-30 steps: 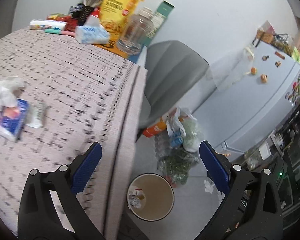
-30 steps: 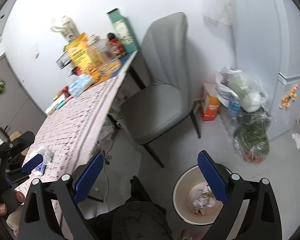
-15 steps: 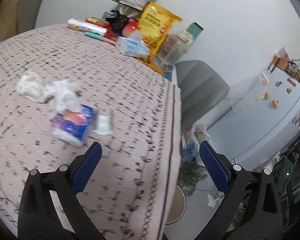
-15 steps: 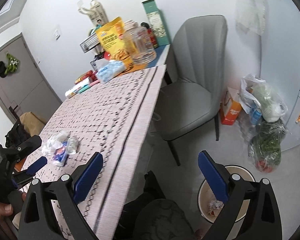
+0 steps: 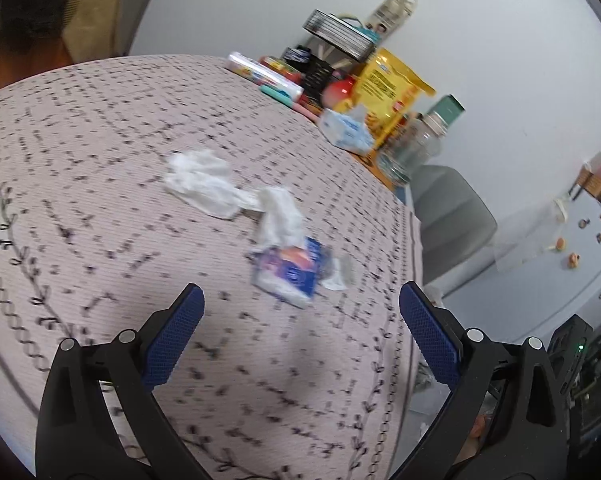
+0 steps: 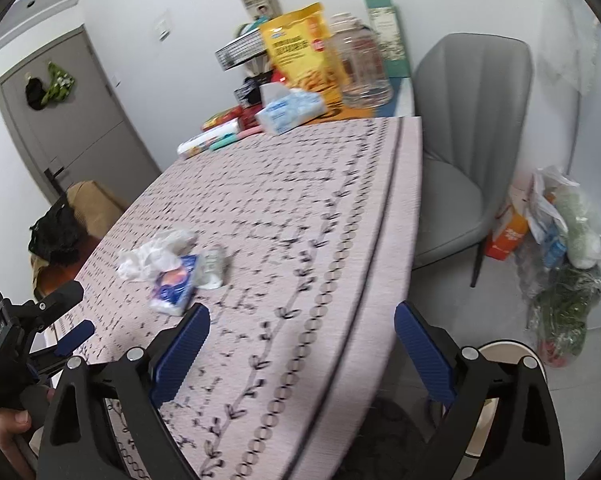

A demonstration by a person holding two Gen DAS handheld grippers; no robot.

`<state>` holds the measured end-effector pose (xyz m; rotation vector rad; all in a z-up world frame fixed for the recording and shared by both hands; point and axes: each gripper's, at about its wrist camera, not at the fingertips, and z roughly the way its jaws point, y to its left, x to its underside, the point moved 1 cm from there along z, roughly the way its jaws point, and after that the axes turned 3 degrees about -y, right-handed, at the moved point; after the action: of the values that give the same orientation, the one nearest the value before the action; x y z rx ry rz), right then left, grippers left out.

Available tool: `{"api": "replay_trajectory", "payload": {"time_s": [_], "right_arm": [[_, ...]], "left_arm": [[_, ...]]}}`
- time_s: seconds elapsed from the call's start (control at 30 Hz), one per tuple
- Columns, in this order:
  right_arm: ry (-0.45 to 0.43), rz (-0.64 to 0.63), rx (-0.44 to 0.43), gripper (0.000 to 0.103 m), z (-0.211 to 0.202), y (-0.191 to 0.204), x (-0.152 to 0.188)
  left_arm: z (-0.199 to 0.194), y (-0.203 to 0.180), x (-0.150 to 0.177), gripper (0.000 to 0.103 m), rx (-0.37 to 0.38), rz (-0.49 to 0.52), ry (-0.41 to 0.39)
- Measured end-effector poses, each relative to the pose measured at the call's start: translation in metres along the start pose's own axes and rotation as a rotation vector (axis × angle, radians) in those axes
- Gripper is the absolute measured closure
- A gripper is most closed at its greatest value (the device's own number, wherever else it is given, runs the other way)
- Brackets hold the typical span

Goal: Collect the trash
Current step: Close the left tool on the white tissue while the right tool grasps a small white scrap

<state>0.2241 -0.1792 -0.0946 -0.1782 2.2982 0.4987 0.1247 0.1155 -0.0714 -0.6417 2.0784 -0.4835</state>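
Trash lies on the pink patterned tablecloth (image 5: 100, 160): a blue tissue packet (image 5: 290, 272), crumpled white tissues (image 5: 204, 184) and a small clear wrapper (image 5: 340, 276). My left gripper (image 5: 300, 332) hovers open just short of the packet, nothing between its fingers. In the right wrist view the same blue packet (image 6: 174, 284) and white tissues (image 6: 152, 256) lie left of centre. My right gripper (image 6: 300, 352) is open over the table's near edge. The left gripper (image 6: 66, 320) shows at the far left. A cream waste bin (image 6: 512, 354) peeks out on the floor behind the right finger.
Food bags, a tissue box (image 6: 290, 110), a glass jar (image 6: 360, 68) and boxes crowd the table's far end. A grey chair (image 6: 460, 168) stands to the right. Plastic bags of groceries (image 6: 564, 248) sit on the floor by the fridge. A person's hand (image 6: 8, 428) holds the left tool.
Both grippers have swung from the floor bin up and left toward the table. The trash pile now sits centred ahead of the left gripper. Both stayed open.
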Motion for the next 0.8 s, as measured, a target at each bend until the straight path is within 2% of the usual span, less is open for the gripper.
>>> {"api": "replay_trajectory", "payload": {"time_s": [0.2, 0.4, 0.47, 0.63, 0.8], "right_arm": [[0.039, -0.04, -0.063, 0.019, 0.02, 0.033, 0.005], [0.085, -0.067, -0.111, 0.033, 0.037, 0.056, 0.009], [0.1, -0.077, -0.124, 0.036, 0.043, 0.064, 0.01], [0.119, -0.101, -0.139, 0.044, 0.061, 0.078, 0.008], [0.12, -0.099, -0.104, 0.05, 0.087, 0.079, -0.004]], "left_arm": [[-0.009, 0.029, -0.003, 0.006, -0.047, -0.042, -0.014], [-0.013, 0.045, -0.006, 0.006, -0.066, -0.065, -0.031], [-0.012, 0.051, -0.009, 0.006, -0.073, -0.073, -0.034], [-0.005, 0.056, -0.009, 0.007, -0.083, -0.086, -0.028], [0.004, 0.055, -0.014, 0.007, -0.089, -0.089, -0.031]]}}
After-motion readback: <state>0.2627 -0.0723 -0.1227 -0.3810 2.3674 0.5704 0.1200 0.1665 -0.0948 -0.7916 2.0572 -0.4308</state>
